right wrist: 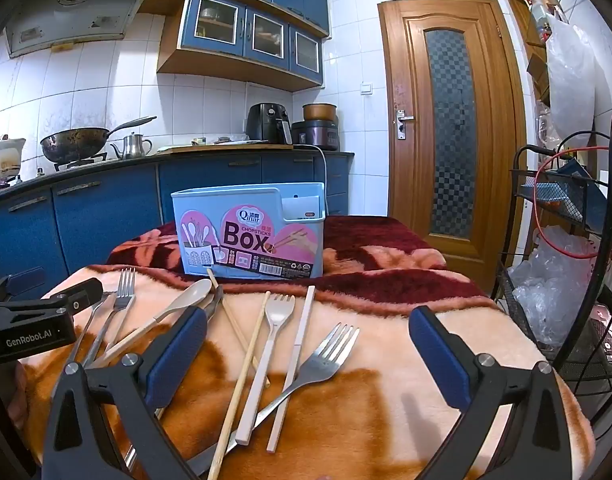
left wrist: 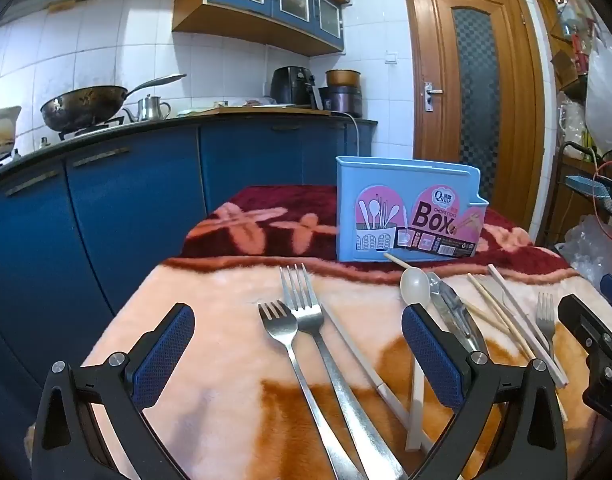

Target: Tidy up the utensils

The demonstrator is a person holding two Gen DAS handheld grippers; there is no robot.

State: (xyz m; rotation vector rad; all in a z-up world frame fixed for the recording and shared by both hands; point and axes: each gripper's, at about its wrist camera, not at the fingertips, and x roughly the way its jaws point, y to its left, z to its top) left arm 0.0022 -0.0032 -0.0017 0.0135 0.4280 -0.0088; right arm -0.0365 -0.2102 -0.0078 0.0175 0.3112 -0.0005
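Both the left claw [left wrist: 297, 354] and right claw [right wrist: 308, 354] are gaping wide, gripping nothing. Forks [left wrist: 306, 312], chopsticks [right wrist: 245, 360] and a spoon [left wrist: 414, 286] are lying on the blanketed surface [left wrist: 225, 360] before the blue utensil box [left wrist: 410, 212].

Home kitchen. Blue cupboards [right wrist: 105, 208] under a dark surface [right wrist: 241, 151]; blackened wok [right wrist: 75, 144] on gas burner, metal kettle [right wrist: 131, 147], air fryer [right wrist: 267, 123], rice cooker [right wrist: 317, 130]. White tiled walls [right wrist: 85, 80], range hood [right wrist: 73, 4] overhead, glass-front wall cabinets [right wrist: 249, 34], wooden door [right wrist: 452, 120].
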